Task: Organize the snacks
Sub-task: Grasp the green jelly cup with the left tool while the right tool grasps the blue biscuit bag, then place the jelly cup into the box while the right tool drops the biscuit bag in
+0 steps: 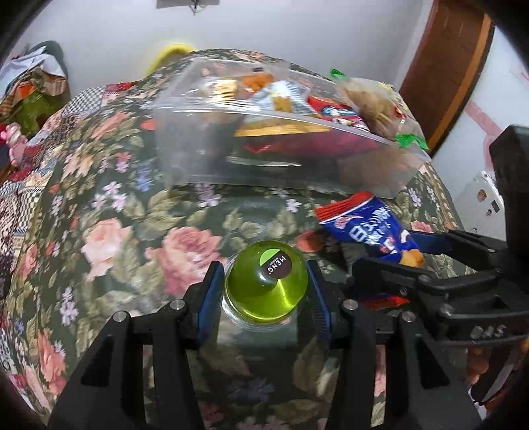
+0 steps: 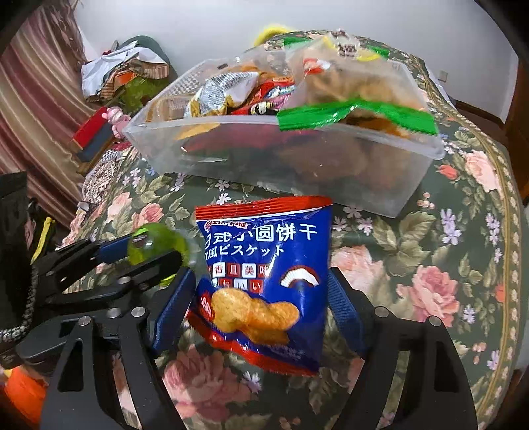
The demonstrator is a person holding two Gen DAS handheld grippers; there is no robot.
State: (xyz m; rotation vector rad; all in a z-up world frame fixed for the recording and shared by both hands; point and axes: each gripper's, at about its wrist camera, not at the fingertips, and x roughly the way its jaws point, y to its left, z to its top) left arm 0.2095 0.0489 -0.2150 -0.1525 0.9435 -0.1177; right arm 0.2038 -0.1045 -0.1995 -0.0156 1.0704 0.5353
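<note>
**snackfan22:** Grippers first, what's each one doing? Looks like both are loaded.

**umi_tinkerer:** Pretty much. The left gripper (image 1: 266, 287) has its blue pads right against both sides of the green jelly cup (image 1: 266, 286), dome and sticker facing up at the camera, so I'd call it pinched. The clear rim pokes out just under the pads, which is probably why it's held around the dome: that's the only part with any grip. The right gripper (image 2: 261, 307) straddles the blue biscuit packet (image 2: 264, 278). Its left pad touches the packet edge, but its right pad seems to sit a hair off, so I can't say it's fully clamped. The packet hangs flat between the fingers, top seam pointing forward.

**snackfan22:** And where's the stuff supposed to go?

**umi_tinkerer:** My guess is the clear plastic bin (image 2: 413, 185), straight ahead of both grippers and beyond their fingertips. It's already piled with packets, and a green-sealed bag (image 2: 357, 112) sticks out over the rim. Both snacks are short of it, and the two grippers are close side by side, so dropping one at a time seems wise.

**snackfan22:** Surface?

**umi_tinkerer:** Floral tablecloth (image 2: 429, 264), dark green with pink roses, soft and a bit wrinkly. Plain pale wall (image 1: 297, 26) behind, striped curtain (image 2: 33, 109) off to the right gripper's left, brown door frame (image 1: 456, 66) on the left gripper's right.
</note>
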